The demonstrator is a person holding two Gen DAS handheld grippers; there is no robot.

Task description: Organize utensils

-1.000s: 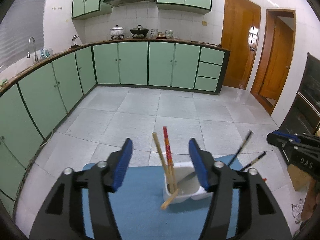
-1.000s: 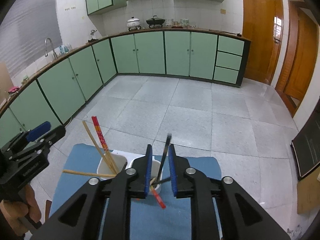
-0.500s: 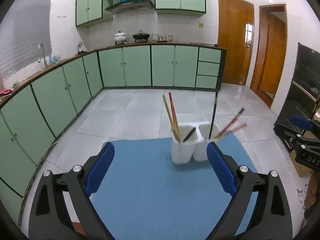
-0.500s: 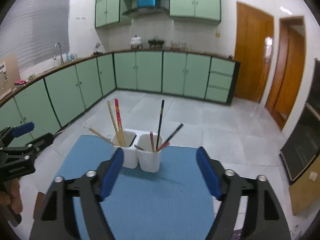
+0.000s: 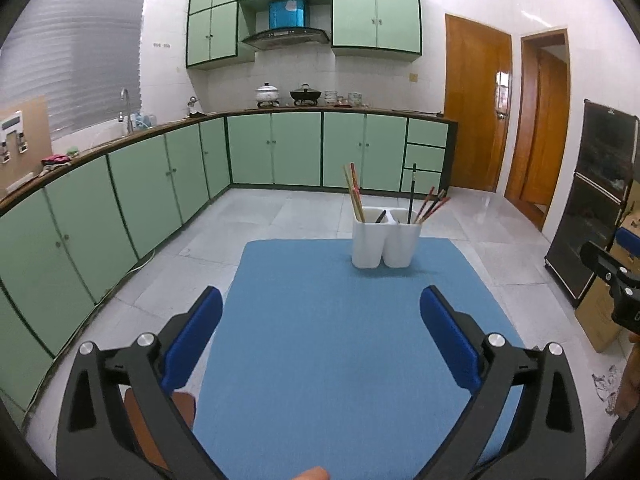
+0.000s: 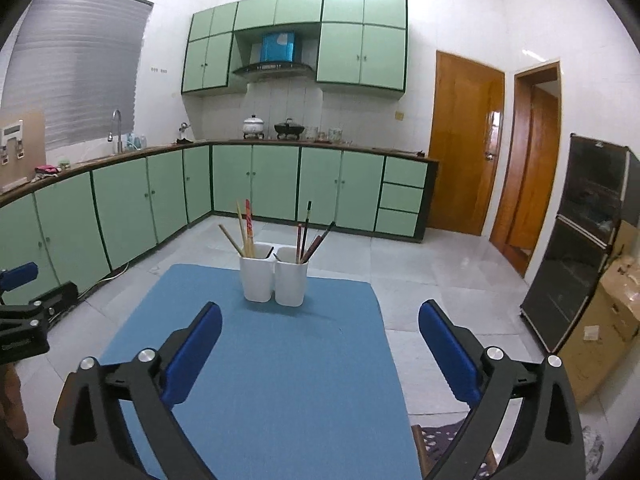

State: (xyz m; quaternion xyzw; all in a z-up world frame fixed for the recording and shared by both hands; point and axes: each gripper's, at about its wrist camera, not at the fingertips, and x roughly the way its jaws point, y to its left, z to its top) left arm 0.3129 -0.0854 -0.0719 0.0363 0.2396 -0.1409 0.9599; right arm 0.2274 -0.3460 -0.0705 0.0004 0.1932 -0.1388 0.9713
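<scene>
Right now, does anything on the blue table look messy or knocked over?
Nothing stands out. The two white cups stand upright, side by side on the blue mat, with all the chopsticks inside them. Nothing has spilled on the mat. Both tools, left and right, are open and hold nothing.

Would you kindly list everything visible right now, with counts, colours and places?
cups: two, white, touching, far end of mat
chopsticks: several, tan, red and dark, upright in the cups
mat: one, blue, under the cups
cabinets: many, green, along the walls
pots: two, white and black, on the far counter
doors: two, brown, at right
left gripper: open, empty
right gripper: open, empty
</scene>
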